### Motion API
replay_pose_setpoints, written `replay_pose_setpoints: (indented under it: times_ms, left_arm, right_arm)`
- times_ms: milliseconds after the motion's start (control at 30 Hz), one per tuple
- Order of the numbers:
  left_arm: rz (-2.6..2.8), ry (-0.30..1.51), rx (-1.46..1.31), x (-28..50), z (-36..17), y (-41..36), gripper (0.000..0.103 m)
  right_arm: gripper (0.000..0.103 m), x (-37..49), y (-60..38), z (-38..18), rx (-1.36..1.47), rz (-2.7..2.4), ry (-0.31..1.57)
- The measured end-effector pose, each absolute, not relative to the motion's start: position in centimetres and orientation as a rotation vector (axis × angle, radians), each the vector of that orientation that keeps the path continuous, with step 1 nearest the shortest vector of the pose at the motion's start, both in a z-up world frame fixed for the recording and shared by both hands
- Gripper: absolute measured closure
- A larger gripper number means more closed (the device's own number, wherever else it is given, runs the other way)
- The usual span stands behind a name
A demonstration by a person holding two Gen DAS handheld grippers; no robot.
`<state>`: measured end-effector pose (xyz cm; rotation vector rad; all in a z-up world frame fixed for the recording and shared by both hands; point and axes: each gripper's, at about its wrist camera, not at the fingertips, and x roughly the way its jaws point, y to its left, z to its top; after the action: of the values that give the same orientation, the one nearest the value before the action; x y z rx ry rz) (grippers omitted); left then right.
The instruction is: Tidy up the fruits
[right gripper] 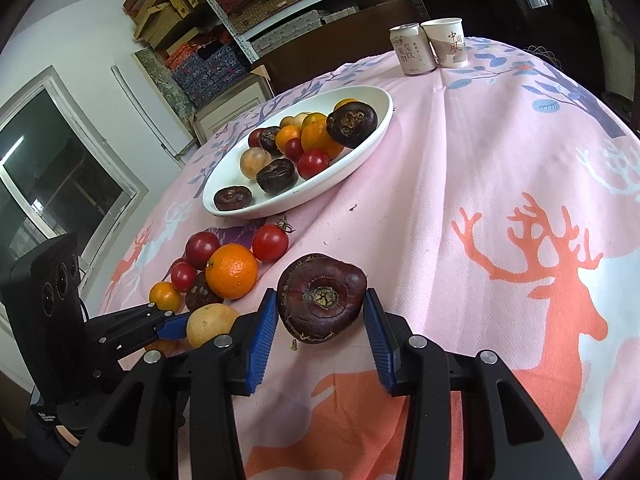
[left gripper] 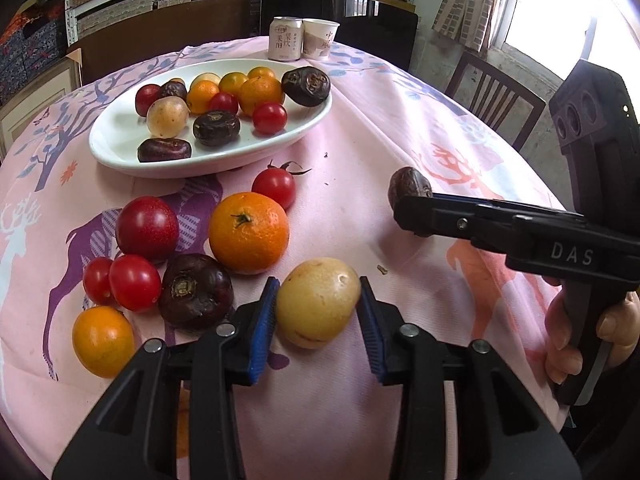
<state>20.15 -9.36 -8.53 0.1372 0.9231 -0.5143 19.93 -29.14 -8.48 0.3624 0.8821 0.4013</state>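
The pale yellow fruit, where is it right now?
On the tablecloth, the pale yellow fruit sits between the left gripper pads, right of a dark chestnut.

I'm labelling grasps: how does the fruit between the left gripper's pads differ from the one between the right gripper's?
The left gripper is closed on a pale yellow fruit that is smooth and round. The right gripper is closed on a dark chestnut that is purple-brown, flattened, with a rough central scar facing the camera. The yellow fruit sits beside the loose pile; the chestnut sits apart from it. Both are on the cloth, not yet on the plate.
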Motion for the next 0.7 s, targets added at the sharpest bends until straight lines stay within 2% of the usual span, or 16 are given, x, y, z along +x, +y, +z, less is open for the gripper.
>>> replay_pose_setpoints:
  times_ms: [433, 467, 567, 633, 700]
  left_arm:
    - [-0.514, 0.93, 0.114, 20.31, -8.51, -8.92, 0.065]
    - [-0.515, 0.937, 0.113, 20.41, -8.62, -8.94, 0.064]
    - [-0.521, 0.951, 0.117, 20.56, -8.86, -9.13, 0.061]
    - [-0.531, 0.951, 0.134, 20.43, -8.91, -9.54, 0.055]
    - [-0.531, 0.949, 0.15, 20.32, -8.94, -9.83, 0.054]
  right_arm:
    - [0.058, 19.88, -28.65, -8.41, 0.334, 0.395, 0.897]
    - [0.052, 19.87, -28.38, -8.38, 0.317, 0.393, 0.903]
    - [0.047, 19.66, -28.15, -7.99, 0.28, 0.37, 0.891]
    - [0.045, 19.7, -28.18, -7.7, 0.246, 0.336, 0.884]
    - [0.045, 19.93, -28.2, -7.57, 0.213, 0.304, 0.883]
